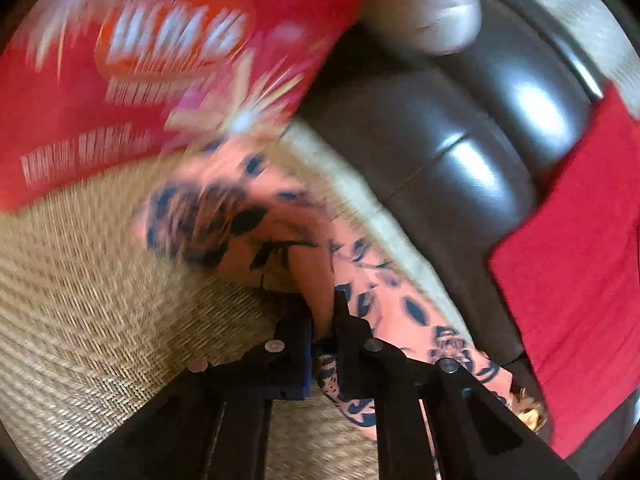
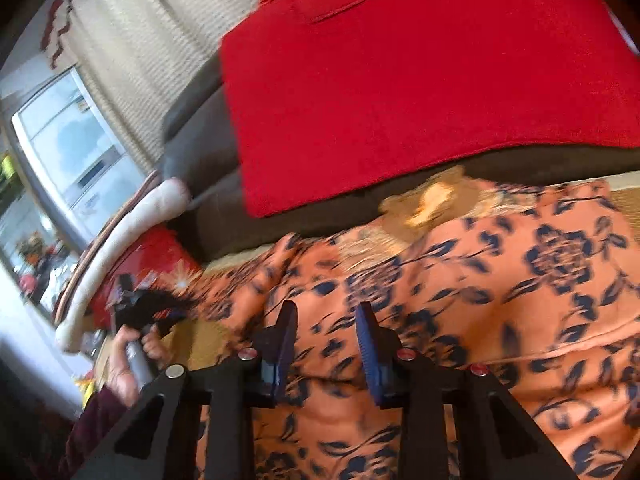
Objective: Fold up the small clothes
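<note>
Step in hand: grabbing edges of the orange floral garment (image 2: 500, 280) to set up a fold. It lies spread on a woven mat (image 1: 100, 280), right in front of the dark sofa (image 1: 460, 140).

Left tongs (image 1: 322, 320): together, clamped on a bunched edge of the garment; cloth runs up between the fingers and trails off toward the sofa. From the right wrist view the same tongs show far from the sofa's red cover, held in a hand (image 2: 132, 356) with a dark sleeve.

Right tongs (image 2: 326, 332): apart, blue pads (image 2: 370, 344) standing over the fabric. Cloth lies below and between them, but they don't look pressed on it; the blur makes that hard to call.

Next move, my read: right tongs need to pinch the edge under them, then both lift together and carry that edge across the garment. The grip needs to be even, since the fabric looks thin and slippery and is already wrinkled.

Around:
- Red cloth (image 2: 400, 100) draped over the sofa seat, hanging just behind the garment.
- Red printed bag (image 1: 140, 60) on the mat, touching or overlapping the garment's far end. That's the likely obstruction for a clean fold.
- Tan crumpled bit (image 2: 432, 196) at the garment's sofa-side edge; can't identify it.
</note>
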{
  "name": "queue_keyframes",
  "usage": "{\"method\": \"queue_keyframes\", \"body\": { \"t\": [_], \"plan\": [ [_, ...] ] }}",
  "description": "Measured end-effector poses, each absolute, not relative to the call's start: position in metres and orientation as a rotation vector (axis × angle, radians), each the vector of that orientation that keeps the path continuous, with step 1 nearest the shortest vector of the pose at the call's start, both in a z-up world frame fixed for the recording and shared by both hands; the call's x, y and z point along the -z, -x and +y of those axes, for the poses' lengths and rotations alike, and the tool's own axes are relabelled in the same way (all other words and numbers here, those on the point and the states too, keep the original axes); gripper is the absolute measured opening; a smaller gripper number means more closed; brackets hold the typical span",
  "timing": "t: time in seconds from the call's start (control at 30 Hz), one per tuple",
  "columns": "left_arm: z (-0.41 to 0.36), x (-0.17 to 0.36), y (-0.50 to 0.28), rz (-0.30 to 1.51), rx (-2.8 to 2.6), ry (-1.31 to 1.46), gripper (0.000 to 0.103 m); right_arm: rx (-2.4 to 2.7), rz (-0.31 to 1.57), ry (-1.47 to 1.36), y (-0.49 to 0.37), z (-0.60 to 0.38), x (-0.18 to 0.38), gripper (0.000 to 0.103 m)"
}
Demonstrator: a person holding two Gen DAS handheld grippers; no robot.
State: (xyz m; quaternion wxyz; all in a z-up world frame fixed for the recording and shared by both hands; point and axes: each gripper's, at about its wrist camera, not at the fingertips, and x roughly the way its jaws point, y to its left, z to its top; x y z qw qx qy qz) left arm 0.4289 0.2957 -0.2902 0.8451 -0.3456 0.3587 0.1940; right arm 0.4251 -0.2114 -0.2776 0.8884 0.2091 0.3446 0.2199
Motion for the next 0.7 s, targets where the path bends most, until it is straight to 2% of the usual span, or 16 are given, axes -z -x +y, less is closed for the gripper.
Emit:
{"method": "queue_keyframes", "body": {
  "t": [0.13, 0.3, 0.5, 0.57, 0.6, 0.67, 0.7],
  "plan": [
    [0.233, 0.233, -0.432, 0.67, -0.322, 0.509, 0.008, -0.378, 0.671, -0.495, -0.426, -0.245, 0.27, 0.033],
    [0.115, 0.18, -0.423, 0.599, -0.129, 0.254, 0.008, -0.277, 0.608, -0.553, -0.42, -0.292, 0.259, 0.033],
    [-0.029, 0.177, -0.414, 0.618, 0.117, 0.041, 0.008, -0.2, 0.561, -0.632, -0.409, -0.341, 0.253, 0.033],
    [-0.083, 0.192, -0.412, 0.679, 0.221, -0.044, 0.012, -0.18, 0.549, -0.648, -0.408, -0.354, 0.251, 0.033],
    [-0.1, 0.199, -0.411, 0.713, 0.26, -0.069, 0.018, -0.168, 0.54, -0.66, -0.407, -0.362, 0.25, 0.033],
    [-0.122, 0.209, -0.4, 0.757, 0.327, -0.101, 0.031, -0.147, 0.532, -0.675, -0.407, -0.373, 0.249, 0.035],
    [-0.125, 0.206, -0.394, 0.746, 0.341, -0.099, 0.044, -0.14, 0.537, -0.685, -0.408, -0.377, 0.249, 0.036]
  ]
}}
